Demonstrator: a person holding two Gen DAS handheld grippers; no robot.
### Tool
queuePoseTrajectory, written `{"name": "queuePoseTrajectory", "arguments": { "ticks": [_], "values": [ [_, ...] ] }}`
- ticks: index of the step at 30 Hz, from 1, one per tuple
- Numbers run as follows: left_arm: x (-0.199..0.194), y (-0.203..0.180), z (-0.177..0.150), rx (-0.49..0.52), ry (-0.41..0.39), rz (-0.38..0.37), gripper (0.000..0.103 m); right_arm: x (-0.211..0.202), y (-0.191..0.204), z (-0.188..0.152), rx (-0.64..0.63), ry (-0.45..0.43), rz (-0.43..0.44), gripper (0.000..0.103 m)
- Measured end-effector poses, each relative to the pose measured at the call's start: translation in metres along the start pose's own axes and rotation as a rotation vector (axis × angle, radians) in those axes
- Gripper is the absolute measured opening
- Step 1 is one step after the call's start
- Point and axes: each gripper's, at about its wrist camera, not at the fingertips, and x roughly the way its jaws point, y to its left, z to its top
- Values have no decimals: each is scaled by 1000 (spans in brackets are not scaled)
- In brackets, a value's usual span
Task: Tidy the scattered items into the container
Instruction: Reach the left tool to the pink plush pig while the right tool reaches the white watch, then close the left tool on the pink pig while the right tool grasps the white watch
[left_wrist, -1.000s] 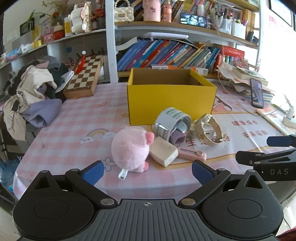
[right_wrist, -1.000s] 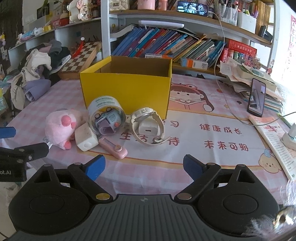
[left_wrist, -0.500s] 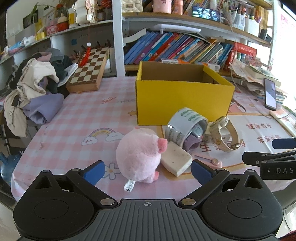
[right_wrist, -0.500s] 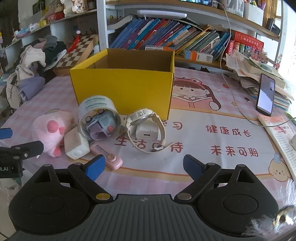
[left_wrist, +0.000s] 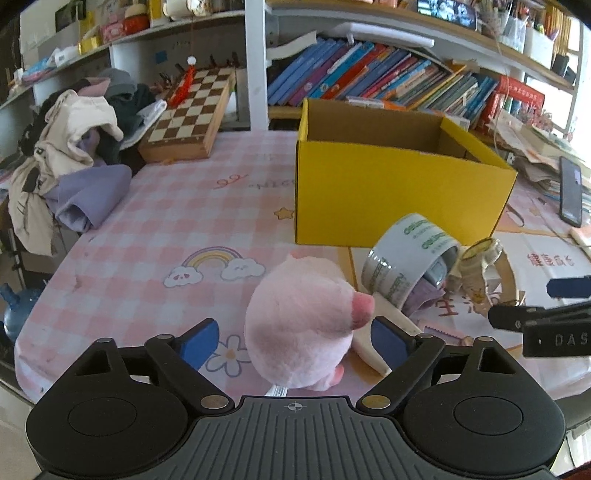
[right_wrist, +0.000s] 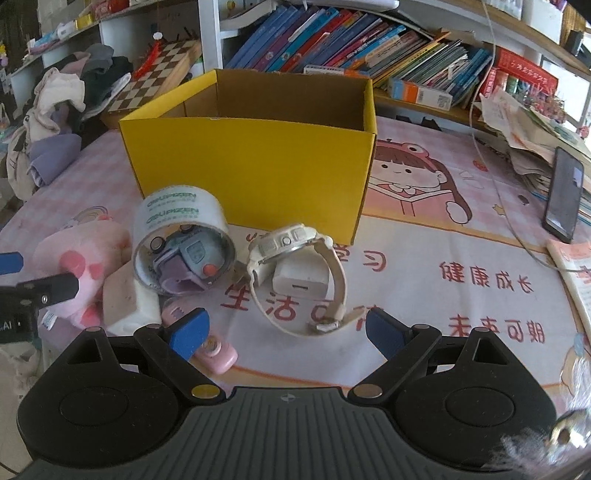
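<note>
The open yellow box (left_wrist: 399, 192) (right_wrist: 255, 166) stands mid-table. In front of it lie a pink plush pig (left_wrist: 301, 325) (right_wrist: 79, 266), a tape roll (left_wrist: 406, 264) (right_wrist: 173, 218) with a purple watch (right_wrist: 184, 264) inside it, a white watch (right_wrist: 295, 243) around a white charger (right_wrist: 301, 277), a pale soap bar (right_wrist: 125, 304) and a pink clip (right_wrist: 214, 350). My left gripper (left_wrist: 295, 341) is open with the pig between its fingers. My right gripper (right_wrist: 284, 334) is open, just in front of the white watch.
A pile of clothes (left_wrist: 70, 155) and a chessboard (left_wrist: 188, 118) sit at the far left. A phone (right_wrist: 563, 194), a cable and stacked papers lie at the right. Bookshelves stand behind the box (right_wrist: 369, 40).
Both grippers have moved forward. The left one now straddles the pig; the right one has come close to the white watch. Neither has closed.
</note>
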Motion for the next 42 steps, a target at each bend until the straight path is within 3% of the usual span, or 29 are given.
{"name": "queuePoseTrajectory", "arguments": {
  "ticks": [16,22,26,32,42],
  "values": [
    [24,2,9,-44,42,3,81,45,-8,29,-33,31,10,92],
    [29,6,12,-70,52,6,74,53,-8,35,-48,37,23,92],
    [31,9,11,-82,54,-2,70,56,-7,36,-64,43,24,72],
    [29,15,11,-99,47,-8,63,51,-5,34,-70,36,31,66],
    [14,21,10,-95,-10,6,61,33,-7,27,-29,1,22,64]
  ]
}}
